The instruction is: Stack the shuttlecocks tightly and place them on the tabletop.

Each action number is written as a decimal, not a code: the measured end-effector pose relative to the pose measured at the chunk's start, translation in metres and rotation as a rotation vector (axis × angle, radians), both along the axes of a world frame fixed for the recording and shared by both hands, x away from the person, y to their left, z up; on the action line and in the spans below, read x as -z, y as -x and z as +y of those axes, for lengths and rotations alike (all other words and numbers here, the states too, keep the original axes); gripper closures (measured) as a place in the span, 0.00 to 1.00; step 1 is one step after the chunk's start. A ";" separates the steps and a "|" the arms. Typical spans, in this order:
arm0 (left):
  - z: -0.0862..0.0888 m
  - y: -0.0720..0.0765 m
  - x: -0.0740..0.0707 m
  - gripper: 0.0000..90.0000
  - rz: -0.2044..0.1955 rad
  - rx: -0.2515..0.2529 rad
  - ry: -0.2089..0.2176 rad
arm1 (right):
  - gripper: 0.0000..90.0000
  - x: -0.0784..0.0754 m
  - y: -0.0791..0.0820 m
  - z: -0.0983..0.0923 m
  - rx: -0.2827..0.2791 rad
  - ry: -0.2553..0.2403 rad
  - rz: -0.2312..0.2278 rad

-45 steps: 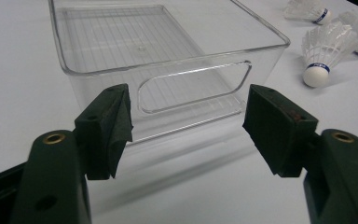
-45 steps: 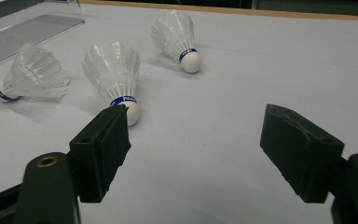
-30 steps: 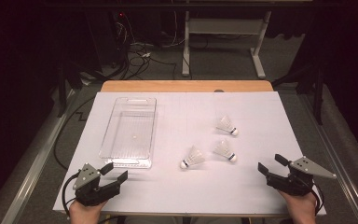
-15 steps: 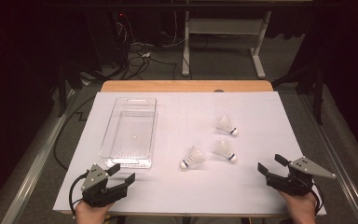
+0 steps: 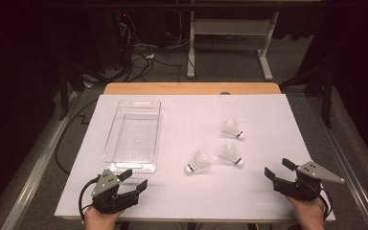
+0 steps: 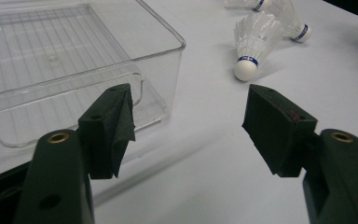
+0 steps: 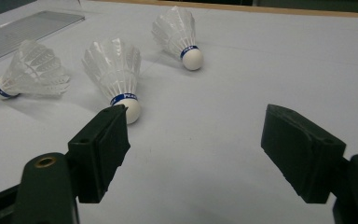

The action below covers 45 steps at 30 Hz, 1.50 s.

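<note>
Left hand-held gripper [image 5: 133, 178] spread wide, nothing between its jaws, low over the worktop [image 5: 191, 206] near the front edge, just in front of the tray [image 5: 133, 165]. Clear tray lying flat at the left side, empty. Right hand-held gripper [image 5: 280, 169] also spread, holding nothing, at the front right corner, aimed toward the shuttlecocks.

Three shuttlecocks lying on their sides on the white sheet, right of the tray. Near-left shuttlecock [image 5: 197, 160] closest to the tray, cork toward the front. Near-right shuttlecock [image 5: 231, 154] just beside it, apart, in front of the right jaws. Far shuttlecock [image 5: 233, 128] behind these two. Both grippers well apart from all three.
</note>
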<state>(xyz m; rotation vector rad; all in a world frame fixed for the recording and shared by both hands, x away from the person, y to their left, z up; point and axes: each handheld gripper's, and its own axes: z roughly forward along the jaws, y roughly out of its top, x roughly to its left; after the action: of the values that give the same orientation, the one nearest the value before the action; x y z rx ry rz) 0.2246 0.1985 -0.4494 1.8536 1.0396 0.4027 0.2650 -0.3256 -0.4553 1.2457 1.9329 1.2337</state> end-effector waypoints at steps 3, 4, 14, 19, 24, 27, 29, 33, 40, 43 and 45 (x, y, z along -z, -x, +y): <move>-0.003 0.000 0.000 0.38 0.003 0.009 -0.003 | 0.26 0.000 0.000 0.000 -0.001 -0.001 0.001; -0.006 -0.001 0.000 0.38 0.003 0.018 -0.006 | 0.26 0.000 0.000 0.000 0.001 -0.003 0.003; -0.021 -0.004 -0.001 0.38 0.008 0.053 -0.022 | 0.26 0.000 0.000 -0.001 0.001 -0.008 0.001; -0.030 -0.005 -0.001 0.39 0.008 0.066 -0.031 | 0.26 0.000 0.000 0.000 -0.002 -0.004 0.003; -0.039 -0.008 -0.001 0.39 0.012 0.087 -0.034 | 0.26 0.000 0.000 0.000 -0.003 -0.003 0.001; -0.043 -0.009 0.000 0.39 0.013 0.097 -0.039 | 0.26 0.000 0.000 0.000 -0.003 -0.003 0.001; -0.045 -0.010 0.000 0.38 0.018 0.102 -0.040 | 0.26 0.000 0.000 0.000 -0.001 -0.004 0.003; -0.049 -0.011 0.001 0.38 0.026 0.117 -0.051 | 0.26 0.000 0.000 0.000 0.000 -0.005 0.004; -0.057 -0.013 0.000 0.38 0.034 0.137 -0.048 | 0.26 0.000 0.000 0.000 0.001 -0.008 0.008; -0.062 -0.015 0.000 0.39 0.035 0.150 -0.056 | 0.26 0.000 0.000 -0.001 0.003 -0.014 0.008; -0.065 -0.016 0.000 0.39 0.040 0.152 -0.056 | 0.26 0.000 0.000 -0.001 0.002 -0.016 0.014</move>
<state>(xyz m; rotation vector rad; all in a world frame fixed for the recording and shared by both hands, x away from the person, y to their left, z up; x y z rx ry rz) 0.2409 0.1339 -0.4495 1.9827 0.9141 0.3081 0.2652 -0.3265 -0.4557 1.2672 1.9347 1.2451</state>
